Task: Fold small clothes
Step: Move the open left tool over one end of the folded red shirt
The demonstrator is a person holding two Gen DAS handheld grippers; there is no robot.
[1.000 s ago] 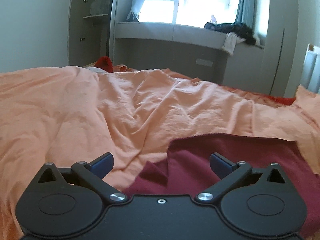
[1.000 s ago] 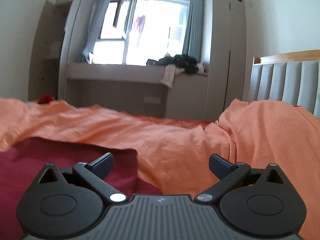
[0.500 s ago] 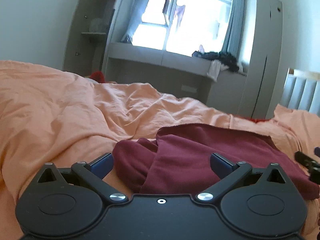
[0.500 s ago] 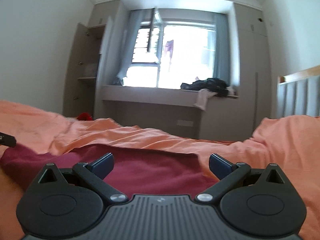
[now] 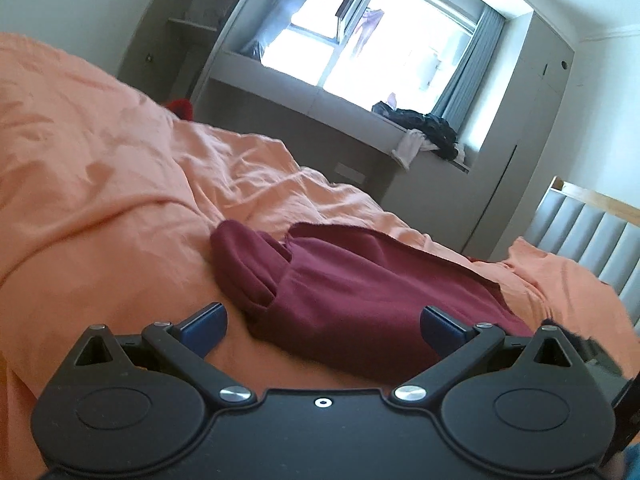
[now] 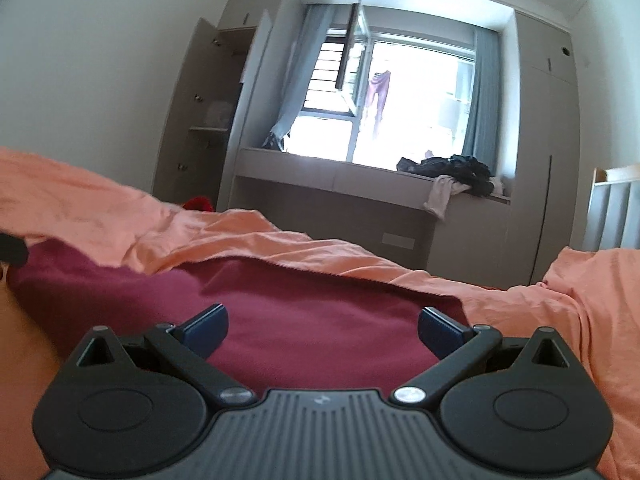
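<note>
A dark red garment (image 5: 352,292) lies folded on the orange bed cover (image 5: 100,184), with a rolled sleeve at its left end. It fills the lower middle of the right wrist view (image 6: 304,312). My left gripper (image 5: 322,326) is open and empty, just short of the garment's near edge. My right gripper (image 6: 322,326) is open and empty, low over the garment's right part. The right gripper's edge shows at the far right of the left wrist view (image 5: 592,348).
The rumpled orange cover (image 6: 580,320) spreads all round the garment. A grey padded headboard (image 5: 592,236) stands at the right. A window bench (image 6: 360,172) with a pile of dark clothes (image 6: 456,168) and an open wardrobe (image 6: 212,120) lie beyond the bed.
Both grippers have pulled back and tilted up from the garment. More of the red garment now shows in both views. Both stay open and empty.
</note>
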